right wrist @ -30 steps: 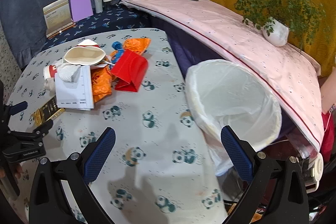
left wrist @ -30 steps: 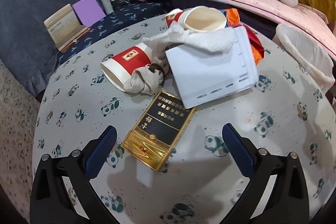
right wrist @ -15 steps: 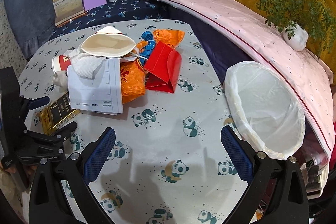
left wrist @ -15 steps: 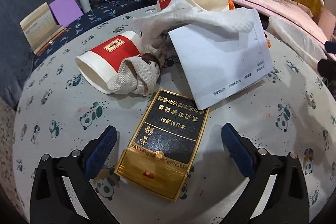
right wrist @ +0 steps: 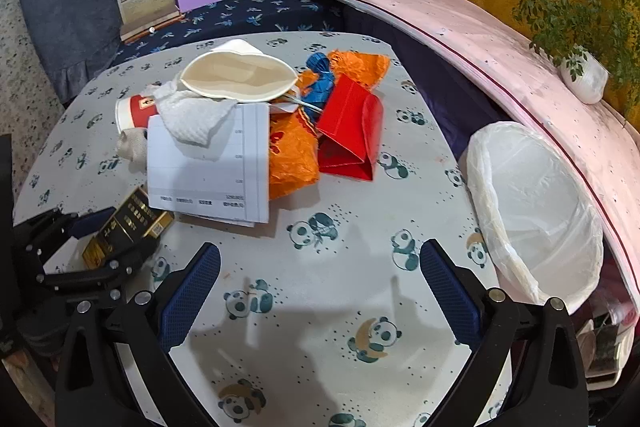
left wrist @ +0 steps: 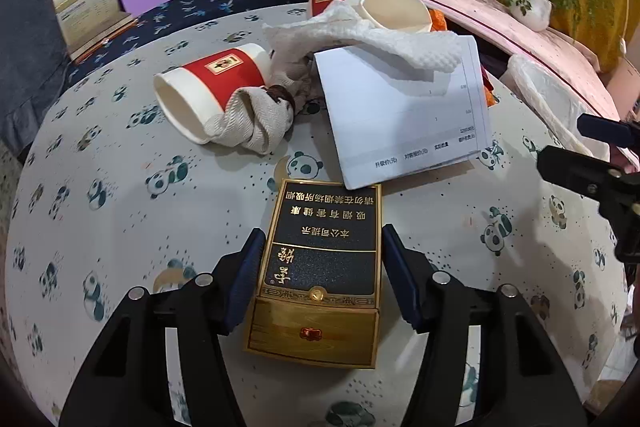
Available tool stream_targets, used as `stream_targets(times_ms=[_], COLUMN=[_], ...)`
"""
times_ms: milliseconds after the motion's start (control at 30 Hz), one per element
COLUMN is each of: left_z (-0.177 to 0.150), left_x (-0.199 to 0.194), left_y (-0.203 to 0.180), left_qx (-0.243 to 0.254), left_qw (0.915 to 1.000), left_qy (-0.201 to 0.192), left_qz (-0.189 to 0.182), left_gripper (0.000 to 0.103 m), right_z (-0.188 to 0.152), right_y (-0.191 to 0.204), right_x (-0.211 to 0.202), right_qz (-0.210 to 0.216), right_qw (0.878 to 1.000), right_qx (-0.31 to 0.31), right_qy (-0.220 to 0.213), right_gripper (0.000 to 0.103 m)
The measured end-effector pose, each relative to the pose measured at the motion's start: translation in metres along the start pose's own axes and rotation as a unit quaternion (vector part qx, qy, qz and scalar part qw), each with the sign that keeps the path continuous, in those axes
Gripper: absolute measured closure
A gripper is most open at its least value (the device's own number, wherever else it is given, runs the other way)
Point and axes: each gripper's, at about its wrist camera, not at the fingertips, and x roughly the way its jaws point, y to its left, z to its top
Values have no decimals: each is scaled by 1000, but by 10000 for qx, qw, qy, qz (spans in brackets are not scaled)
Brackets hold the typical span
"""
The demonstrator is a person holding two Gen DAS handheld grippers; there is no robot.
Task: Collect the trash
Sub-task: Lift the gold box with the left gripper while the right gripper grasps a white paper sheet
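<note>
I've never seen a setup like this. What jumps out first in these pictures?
The gold and black box fills the near foreground, with the left gripper closed in on its sides. Behind it sits a heap of paper cups, tissue and a white sheet. At the table's right edge stands a white-lined bin.

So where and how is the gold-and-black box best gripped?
Across its two long side edges, near the gold end, coming from that end. The box lies flat on the table with its far corner just under the paper. The left tool already straddles it, pads beside both sides; contact is unclear.
</note>
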Motion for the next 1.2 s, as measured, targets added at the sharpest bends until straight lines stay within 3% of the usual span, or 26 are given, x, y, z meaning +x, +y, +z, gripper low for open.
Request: stream_targets(times_ms=[333,667,867,933,1033,1200], left_z=[-5,5,12,12,13,13], left_x=[-36,-50,-48,-49,-50,-53], left_y=[3,10,10,9,6,2], left_qx=[-619,-847,-856,-834,-818,-825], left_qw=[9965,9942,9940,9940,9940,9940], left_qy=[-44,-128,-138,-138,-127,-133], left_qz=[568,644,668,698,713,712], left_gripper=[47,47,47,47,47,47], right_z=[17,44,44,42,37,28], right_y=[11,15,20,22,23,25], right_x=[12,33,49,49,46,26], right_qz=[671,897,1136,1296,1410,1625], right_qw=[9977,9959,9934,9914,9898,9867], right_qx=[50,48,57,60,39,-50], right_qy=[-29,-96,119,167,192,63], right_gripper=[28,45,65,80,92,100])
